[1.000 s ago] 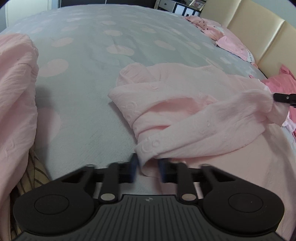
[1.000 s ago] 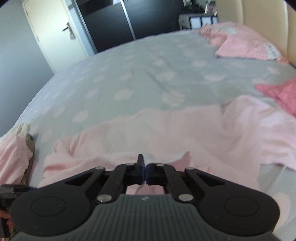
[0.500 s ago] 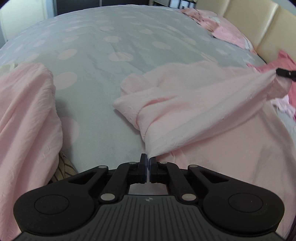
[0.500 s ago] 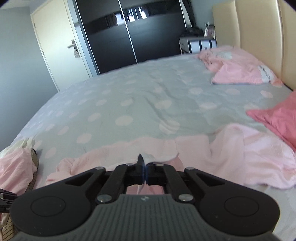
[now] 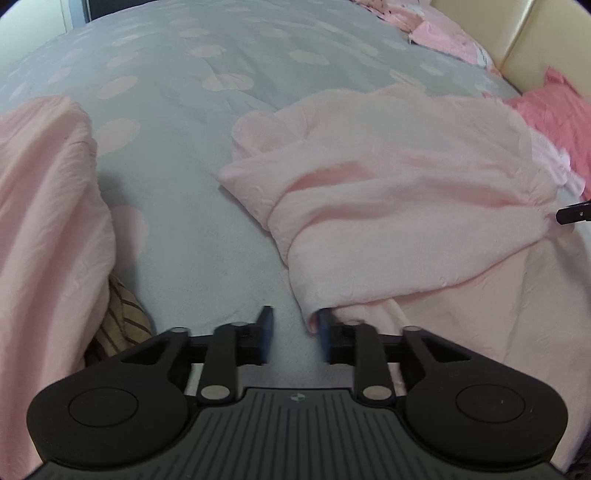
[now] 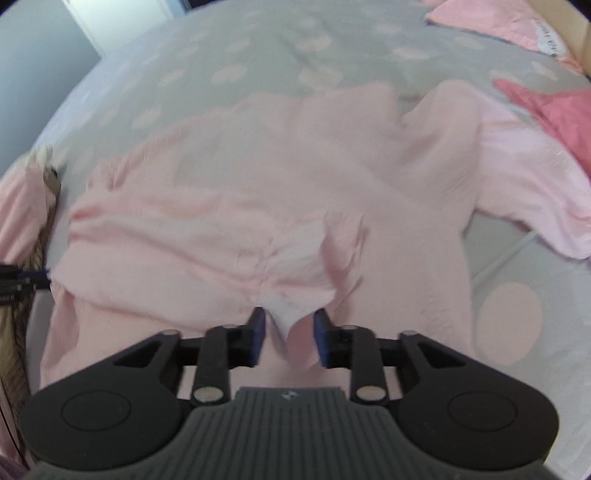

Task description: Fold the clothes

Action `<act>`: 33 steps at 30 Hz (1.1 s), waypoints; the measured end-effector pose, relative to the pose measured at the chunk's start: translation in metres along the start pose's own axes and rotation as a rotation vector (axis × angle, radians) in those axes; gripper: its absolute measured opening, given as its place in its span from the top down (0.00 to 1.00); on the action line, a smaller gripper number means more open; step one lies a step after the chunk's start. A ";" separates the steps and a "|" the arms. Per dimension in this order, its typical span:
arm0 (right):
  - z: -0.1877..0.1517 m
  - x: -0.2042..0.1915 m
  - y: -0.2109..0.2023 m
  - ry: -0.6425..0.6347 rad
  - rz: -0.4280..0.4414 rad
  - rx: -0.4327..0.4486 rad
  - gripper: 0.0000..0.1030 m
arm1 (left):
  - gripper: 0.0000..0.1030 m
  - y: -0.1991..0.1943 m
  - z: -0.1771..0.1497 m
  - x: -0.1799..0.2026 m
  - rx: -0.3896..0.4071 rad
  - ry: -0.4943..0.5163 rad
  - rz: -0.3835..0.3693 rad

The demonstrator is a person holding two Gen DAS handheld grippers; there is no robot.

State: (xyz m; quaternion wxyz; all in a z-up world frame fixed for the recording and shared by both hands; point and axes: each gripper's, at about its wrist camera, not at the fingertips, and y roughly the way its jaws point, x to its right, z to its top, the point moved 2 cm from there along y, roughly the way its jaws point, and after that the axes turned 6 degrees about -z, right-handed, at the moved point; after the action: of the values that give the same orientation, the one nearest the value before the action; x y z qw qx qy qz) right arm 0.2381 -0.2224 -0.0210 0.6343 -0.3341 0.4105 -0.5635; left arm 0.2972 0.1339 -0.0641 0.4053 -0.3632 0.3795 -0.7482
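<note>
Far left in my left wrist view, a heaped pink garment (image 5: 48,229) crowds the edge, with a striped cloth (image 5: 122,314) poking out from under it, close to my left gripper (image 5: 293,334). Between that heap and the work piece there's an open lane of grey spotted bedspread (image 5: 192,236), bare fabric running up to the far side of the bed.

My left gripper sits low over the bedspread with its blue pads spread apart and nothing between them. The right-hand pad is just touching the nearest corner of the pale pink garment (image 5: 399,206), but there's no grip on it.

That garment lies across the middle of the bed, one layer folded over the other, creased and bunched along its left edge. Beyond it to the right I see a darker pink garment (image 5: 554,114) near the cream headboard (image 5: 524,40), and more pink clothes (image 5: 447,35) up top. The tip of my right gripper (image 5: 574,214) peeks in at the right edge.

Over to the right wrist view: my right gripper (image 6: 288,341) is also spread wide, a corner of the pale pink garment (image 6: 258,206) lying loose between the pads, not clamped. To its right, open bedspread (image 6: 517,295) with a pink dot, then the bed's edge.
</note>
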 end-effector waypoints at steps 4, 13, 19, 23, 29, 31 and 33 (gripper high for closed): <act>0.017 0.019 -0.019 0.080 0.014 0.144 0.48 | 0.54 -0.012 0.011 -0.020 0.113 -0.108 -0.023; 0.041 0.039 0.065 0.288 0.085 0.030 0.74 | 0.51 0.036 0.047 -0.040 0.116 -0.282 -0.029; 0.060 0.022 0.045 0.171 0.088 0.117 0.98 | 0.48 0.038 0.051 -0.055 0.156 -0.341 -0.039; 0.082 0.028 0.018 0.196 0.059 0.297 0.98 | 0.48 0.048 0.051 -0.062 0.157 -0.412 -0.062; 0.094 0.046 0.002 0.178 -0.122 0.441 0.98 | 0.45 0.056 0.056 -0.057 0.164 -0.414 -0.109; 0.090 0.057 0.014 0.203 -0.135 0.389 0.98 | 0.45 0.060 0.058 -0.054 0.156 -0.413 -0.124; 0.085 0.066 0.028 0.232 -0.121 0.331 0.98 | 0.45 0.063 0.059 -0.051 0.157 -0.419 -0.142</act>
State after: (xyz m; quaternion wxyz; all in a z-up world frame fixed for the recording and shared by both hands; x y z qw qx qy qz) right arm 0.3288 -0.2871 -0.0174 0.5941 -0.1822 0.3615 -0.6951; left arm 0.3893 0.1385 -0.1035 0.4486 -0.5036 0.2011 -0.7104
